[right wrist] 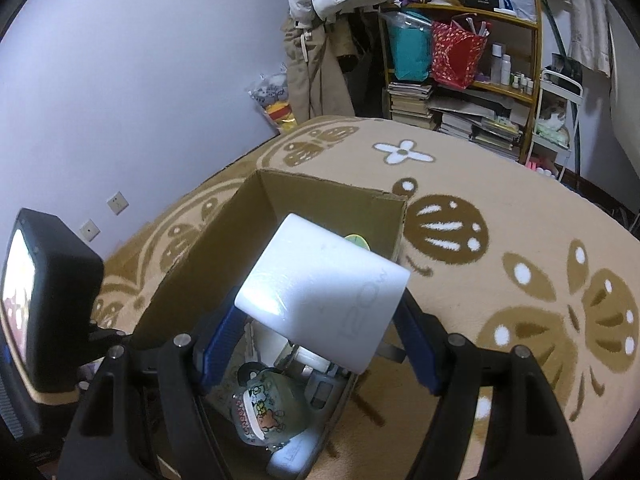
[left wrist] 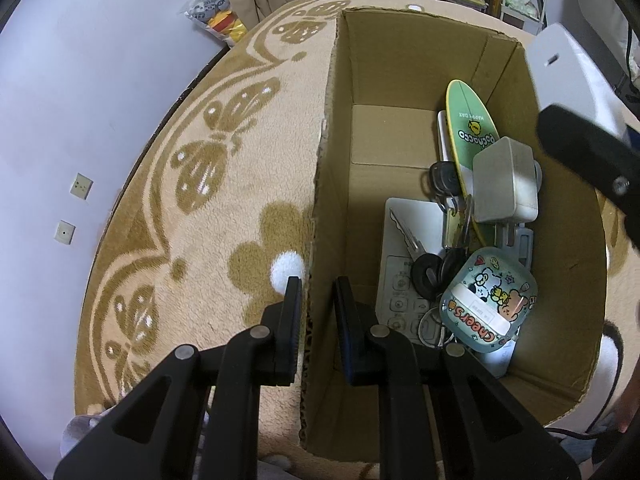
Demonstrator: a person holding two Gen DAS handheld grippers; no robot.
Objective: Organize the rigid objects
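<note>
1. The cardboard box (left wrist: 400, 136) is plain brown corrugated board, matt, with rough torn edges.
2. The blanket (left wrist: 224, 184) under it is fleecy cloth, soft and matt.
3. The white block (right wrist: 324, 292) is smooth plastic with a soft sheen.
4. The key (left wrist: 406, 236) has a bare metal blade and a black plastic head.
5. The cartoon case (left wrist: 488, 296) is glossy, translucent plastic.
6. The gripper fingers (left wrist: 294, 320) are matt black plastic.

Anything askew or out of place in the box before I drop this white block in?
The cardboard box holds a loose jumble: the green mini skateboard leans tilted on the far-right pile, the grey adapter rests on it, and keys lie across the white remote. Nothing looks spilled or broken.
</note>
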